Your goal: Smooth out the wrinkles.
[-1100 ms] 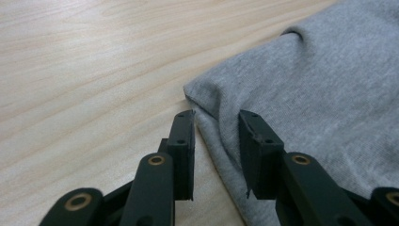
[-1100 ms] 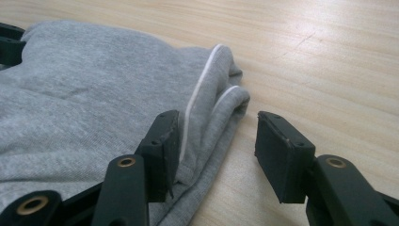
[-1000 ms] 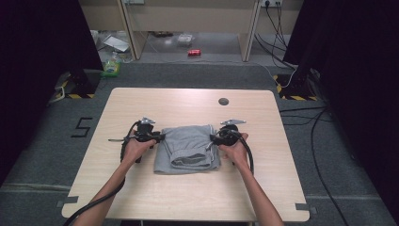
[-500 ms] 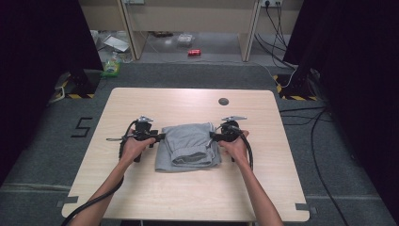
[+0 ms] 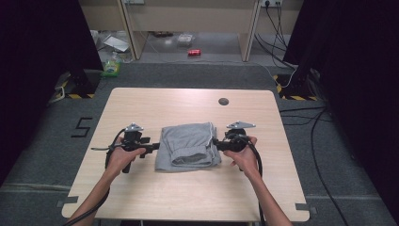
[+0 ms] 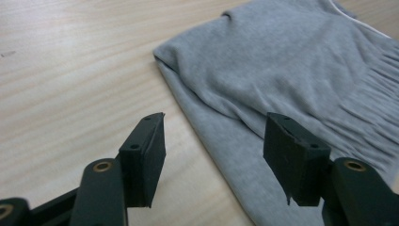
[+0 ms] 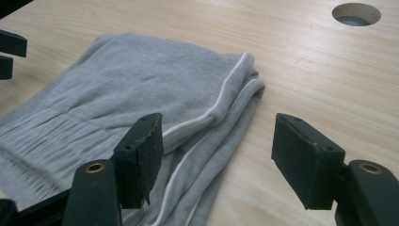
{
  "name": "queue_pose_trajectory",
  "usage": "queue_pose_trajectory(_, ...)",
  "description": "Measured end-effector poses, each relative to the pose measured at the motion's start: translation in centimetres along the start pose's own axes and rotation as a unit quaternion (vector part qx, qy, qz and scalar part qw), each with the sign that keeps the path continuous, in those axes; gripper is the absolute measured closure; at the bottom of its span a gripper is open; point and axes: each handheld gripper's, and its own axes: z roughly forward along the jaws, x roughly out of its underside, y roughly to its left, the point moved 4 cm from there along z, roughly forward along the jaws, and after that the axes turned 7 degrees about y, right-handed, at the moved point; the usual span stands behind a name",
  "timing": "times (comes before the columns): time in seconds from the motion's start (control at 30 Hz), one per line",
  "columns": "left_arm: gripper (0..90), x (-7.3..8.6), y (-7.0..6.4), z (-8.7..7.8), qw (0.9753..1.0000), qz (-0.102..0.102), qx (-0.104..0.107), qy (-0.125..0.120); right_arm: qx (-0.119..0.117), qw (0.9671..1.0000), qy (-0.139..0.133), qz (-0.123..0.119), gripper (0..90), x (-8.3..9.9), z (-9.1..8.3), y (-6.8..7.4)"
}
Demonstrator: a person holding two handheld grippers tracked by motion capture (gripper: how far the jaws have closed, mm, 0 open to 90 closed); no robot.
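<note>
A folded grey garment (image 5: 189, 145) with white piping lies in the middle of the wooden table (image 5: 188, 106). My left gripper (image 5: 153, 149) is open at the garment's left edge, low over the wood. Seen from the left gripper view, the grey garment (image 6: 291, 70) lies ahead and under the right jaw, with nothing held. At the garment's right edge my right gripper (image 5: 215, 143) is open as well. In the right gripper view the folded garment (image 7: 141, 89) with its white piping passes under the left jaw; the right jaw is over bare wood.
A round cable hole (image 5: 223, 101) sits in the table at the back right, and the hole (image 7: 356, 13) appears again at the top right of the right gripper view. Dark floor with cables (image 5: 324, 141) surrounds the table. A red can (image 5: 194, 52) lies on the floor beyond.
Both grippers have drawn slightly outward from the garment's sides. The garment lies flatter and more neatly folded than before.
</note>
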Motion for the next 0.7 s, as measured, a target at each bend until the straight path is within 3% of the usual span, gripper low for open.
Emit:
queue_pose_trajectory(0.3,31.6,1.8,-1.8,-1.6,0.9998,0.013,0.012,-0.008,-0.006,0.9999,0.003,-0.015,34.5,1.6,-1.2,1.2)
queue_pose_trajectory(0.7,25.3,4.4,-3.4,-2.0,0.9995,0.024,0.018,-0.006,-0.007,0.9995,0.014,-0.028,33.0,3.5,-1.5,2.2)
